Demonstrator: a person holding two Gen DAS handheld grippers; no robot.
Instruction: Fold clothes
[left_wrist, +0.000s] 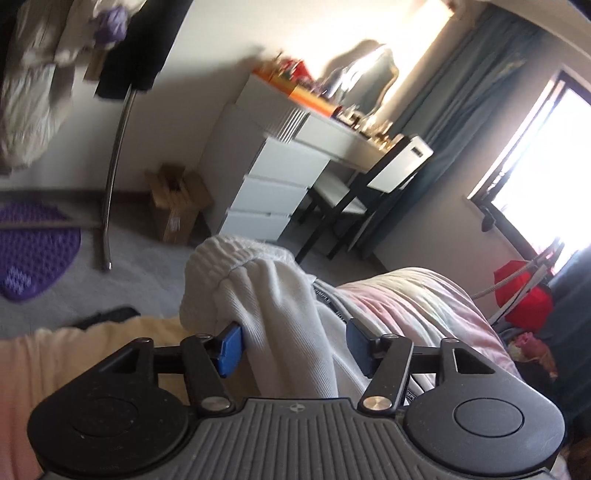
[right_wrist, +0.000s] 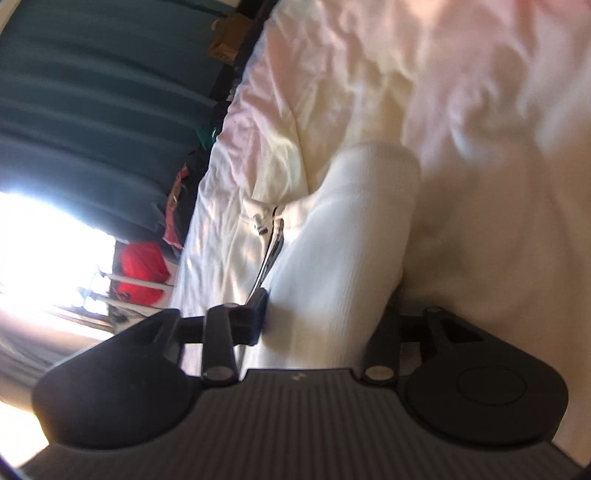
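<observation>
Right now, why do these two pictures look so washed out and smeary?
Left wrist view: the window blows out white, the wall above the dresser glares, straight lines bend. Right wrist view: motion blur smears the bedsheet, and window glare floods the left edge.

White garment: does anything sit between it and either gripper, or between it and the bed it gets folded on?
Nothing visible does. The white garment already passes between the left gripper fingers, and it fills the right gripper too. Below it lies only the bed cover, rumpled but bare; the zipped cover seam sits beside it.
</observation>
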